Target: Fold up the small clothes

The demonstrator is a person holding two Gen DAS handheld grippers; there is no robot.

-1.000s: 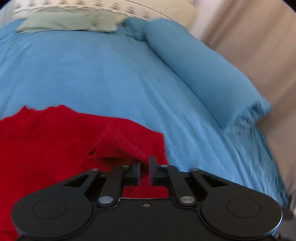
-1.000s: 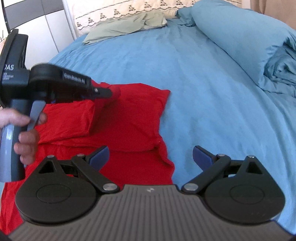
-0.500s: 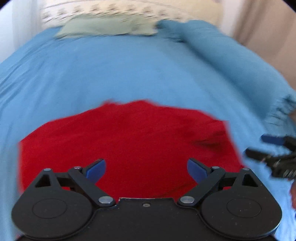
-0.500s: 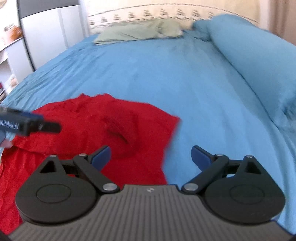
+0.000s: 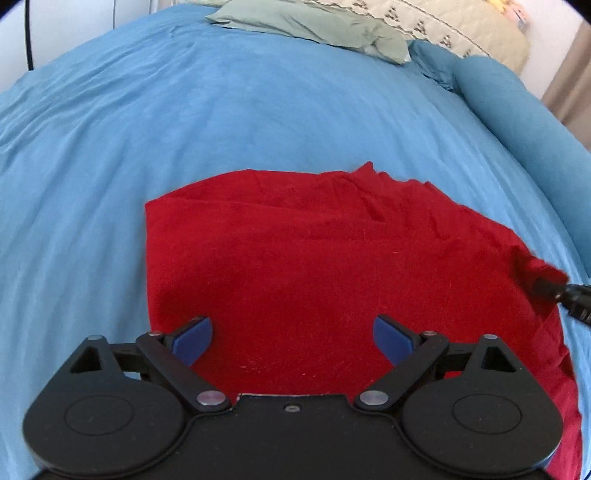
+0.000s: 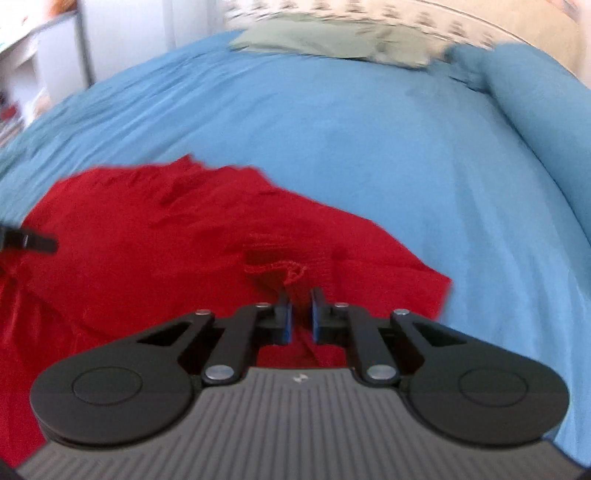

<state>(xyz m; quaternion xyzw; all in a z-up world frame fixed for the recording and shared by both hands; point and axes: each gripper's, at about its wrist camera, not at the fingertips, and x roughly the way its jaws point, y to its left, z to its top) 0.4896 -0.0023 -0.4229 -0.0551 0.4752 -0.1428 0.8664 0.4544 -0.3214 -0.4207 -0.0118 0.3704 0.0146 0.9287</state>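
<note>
Lying spread on your blue bedsheet (image 5: pixel 258 122): one red garment (image 5: pixel 314 258), partly folded, creased along its far edge.

Your left gripper (image 5: pixel 291 338): tongs wide apart, blue pads (image 5: pixel 194 338) hovering over the garment's near portion, gripping nothing.

Your right gripper (image 6: pixel 299 310): tongs drawn together, clamped on a raised, bunched fold of the red garment near its right-hand edge; its black tip also shows at the garment's right edge in your left view.

Further stock: sage-green pillow (image 5: pixel 314 27), patterned cream pillow (image 5: pixel 461 33), rolled blue duvet (image 5: pixel 517 110) along the bed's right side.
</note>
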